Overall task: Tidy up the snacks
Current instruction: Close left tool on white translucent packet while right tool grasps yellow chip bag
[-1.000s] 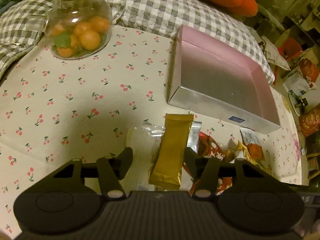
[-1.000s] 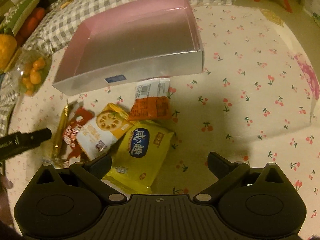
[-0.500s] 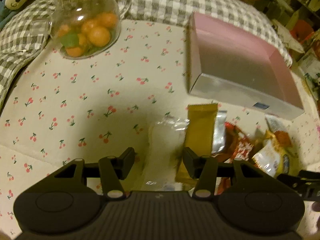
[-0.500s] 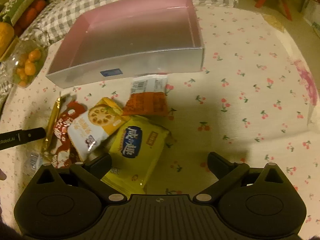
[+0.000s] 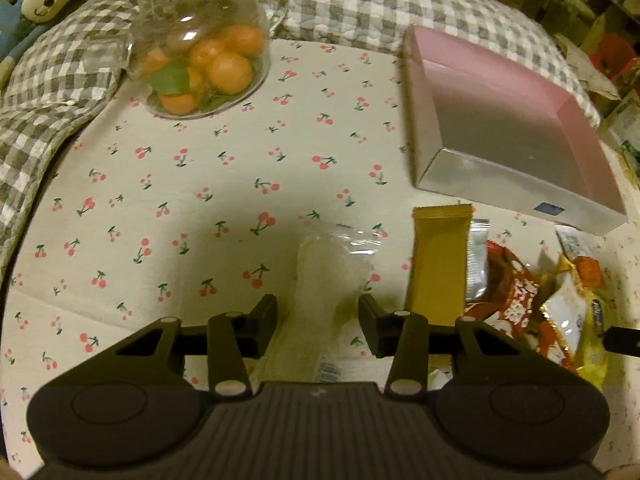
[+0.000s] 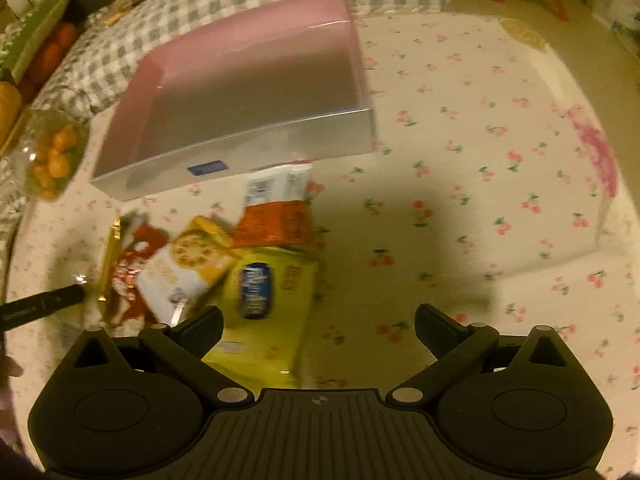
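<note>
Left hand-held gripper [image 5: 318, 322]: jaws at a moderate gap and closing, straddling a clear plastic snack packet [image 5: 332, 276] that lies flat on the cherry-print cloth [image 5: 180, 208]. The pads do not appear to press on the film yet; nothing is lifted.

Right hand-held gripper [image 6: 318, 328]: jaws spread wide, empty, hovering above the near edge of the snack pile. The yellow packet [image 6: 264, 308] lies just under its left finger [image 6: 202, 326], untouched.

Judged step: securing the clear packet for transfer to the box. For a sound grasp, the closure should finish squarely across the packet's width, catching the contents rather than the loose film alone. The wrapper looks thin and slippery, so a pinch on its margin is likely to slide out on lifting. The packet's near end is hidden under the gripper body, so depth of engagement cannot be confirmed.

Just beside the packet, to the right: a gold bar wrapper [image 5: 438, 260], then a silver sachet [image 5: 476, 264], a red packet [image 5: 512, 292] and further packets overlapping. The lift should go straight up to avoid dragging the gold bar.

Farther: the empty pink-lined box [image 5: 500, 132], open-topped, its silver wall facing the pile. It is the likely destination; the carry must clear that wall.

Farthest: a glass jar of orange fruit [image 5: 200, 52] at the gingham cushion [image 5: 380, 4], well apart from the route.
</note>
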`<state>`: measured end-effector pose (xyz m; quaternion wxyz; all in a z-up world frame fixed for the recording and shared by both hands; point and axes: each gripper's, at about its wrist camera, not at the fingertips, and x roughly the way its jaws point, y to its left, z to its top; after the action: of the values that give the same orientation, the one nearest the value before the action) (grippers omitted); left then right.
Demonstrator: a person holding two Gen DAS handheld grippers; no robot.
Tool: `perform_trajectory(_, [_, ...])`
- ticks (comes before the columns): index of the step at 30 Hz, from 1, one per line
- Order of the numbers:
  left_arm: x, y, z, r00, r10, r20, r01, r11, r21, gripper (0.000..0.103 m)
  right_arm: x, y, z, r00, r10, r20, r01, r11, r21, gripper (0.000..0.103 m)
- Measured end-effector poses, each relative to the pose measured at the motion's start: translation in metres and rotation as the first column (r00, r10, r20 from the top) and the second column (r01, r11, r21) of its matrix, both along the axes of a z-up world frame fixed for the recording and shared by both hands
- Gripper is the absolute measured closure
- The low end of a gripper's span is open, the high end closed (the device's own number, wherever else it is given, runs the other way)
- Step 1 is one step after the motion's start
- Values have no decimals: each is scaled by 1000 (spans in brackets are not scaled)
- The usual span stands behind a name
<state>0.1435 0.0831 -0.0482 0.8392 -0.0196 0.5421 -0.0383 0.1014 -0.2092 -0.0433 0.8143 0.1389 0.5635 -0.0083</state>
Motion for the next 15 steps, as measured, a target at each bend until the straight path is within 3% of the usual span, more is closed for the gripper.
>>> perform_trajectory(5, [-1, -7, -2, 999, -35, -2, 35, 999, 9, 60, 0, 20, -6, 999, 42, 13, -42, 999, -30, 1])
perform_trajectory(10, [-1, -12, -7, 997, -77, -17, 78, 994, 74, 59, -1, 34, -14, 996, 91, -1, -90, 991, -98, 1])
perform_trajectory(15, [-1, -7, -7, 997, -81, -14, 82, 992, 96, 57, -1, 24, -14, 997, 66, -37, -71, 986, -150, 2])
